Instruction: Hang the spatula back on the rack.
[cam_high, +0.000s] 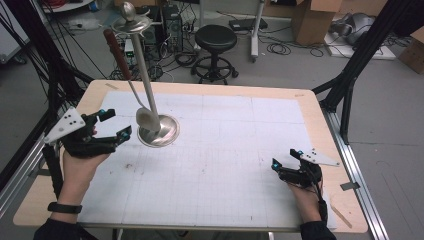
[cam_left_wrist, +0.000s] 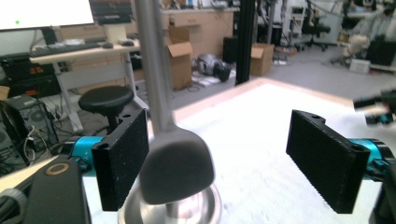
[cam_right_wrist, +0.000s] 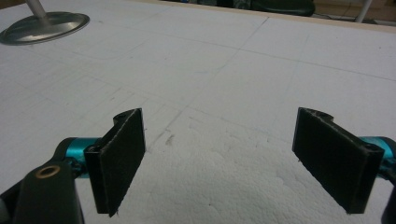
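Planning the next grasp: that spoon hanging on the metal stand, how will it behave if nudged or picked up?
The spoon looks rigid: metal bowl, dark handle. It hangs tilted against the stand's pole, so a nudge would probably swing it. The smooth, rounded bowl between the left gripper's open fingers may slip. The stand is tall on a small base, so it could tip.

table (cam_high: 320, 107): wooden, white foam sheet (cam_high: 225, 165) on top | on sheet: steel stand (cam_high: 158, 131)
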